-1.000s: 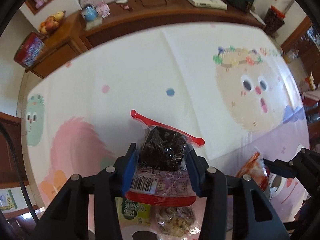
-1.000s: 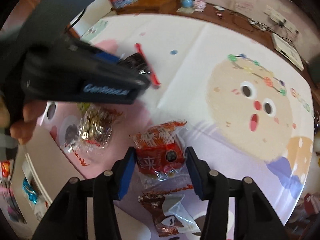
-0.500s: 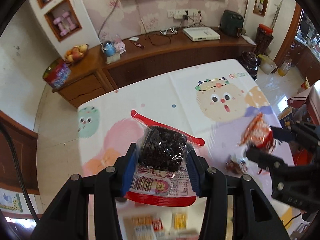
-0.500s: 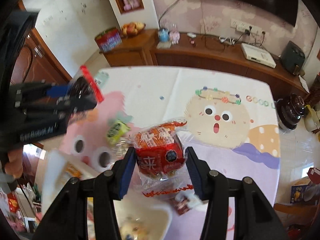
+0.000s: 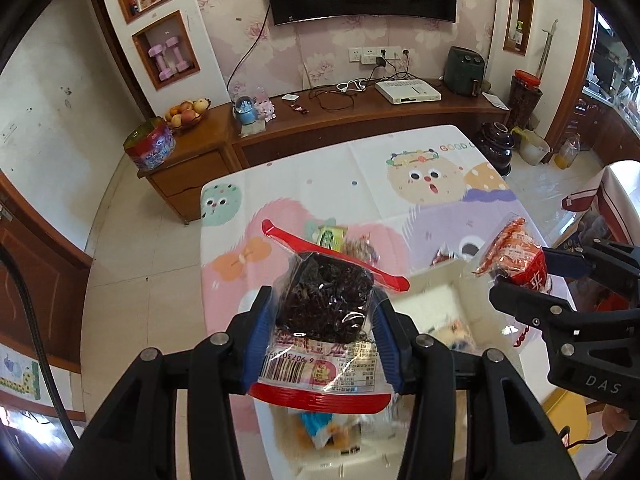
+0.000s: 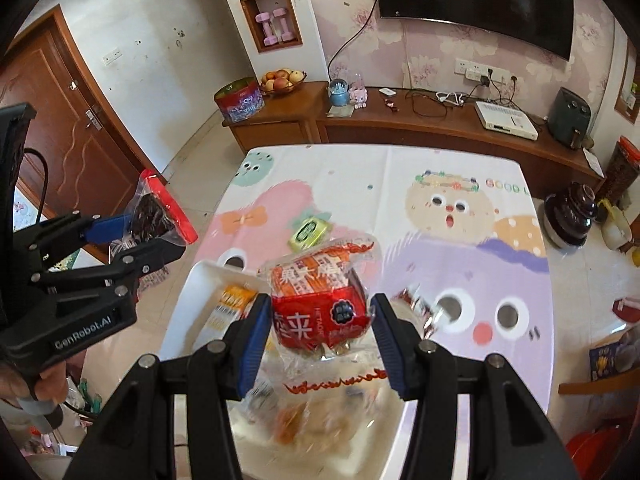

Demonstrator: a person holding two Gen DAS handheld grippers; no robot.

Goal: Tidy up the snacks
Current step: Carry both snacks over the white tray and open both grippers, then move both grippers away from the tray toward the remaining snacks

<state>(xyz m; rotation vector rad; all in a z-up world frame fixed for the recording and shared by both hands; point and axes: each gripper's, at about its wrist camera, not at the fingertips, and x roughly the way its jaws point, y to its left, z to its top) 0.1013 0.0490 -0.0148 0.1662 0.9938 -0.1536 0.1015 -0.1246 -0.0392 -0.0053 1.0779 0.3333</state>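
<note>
My left gripper (image 5: 323, 322) is shut on a clear packet of dark dried fruit with red edges (image 5: 324, 304), held high above the table; it also shows in the right wrist view (image 6: 150, 220). My right gripper (image 6: 320, 320) is shut on a red and orange snack packet (image 6: 320, 304), also seen in the left wrist view (image 5: 516, 256). Below both is a white tray (image 6: 200, 280) holding several blurred snacks. A green packet (image 6: 308, 234) and a brown wrapped snack (image 6: 418, 304) lie on the cartoon tablecloth.
The table (image 6: 440, 168) has a pastel cartoon cloth. A wooden sideboard (image 5: 360, 116) with a fruit bowl (image 5: 186, 112), a red tin (image 5: 150, 148) and a white box stands beyond it. A dark pot (image 6: 572, 216) stands on the floor at right.
Both grippers have risen well above the table with their packets. The view has widened from the cloth to the whole room, and the white tray has come into view below.
</note>
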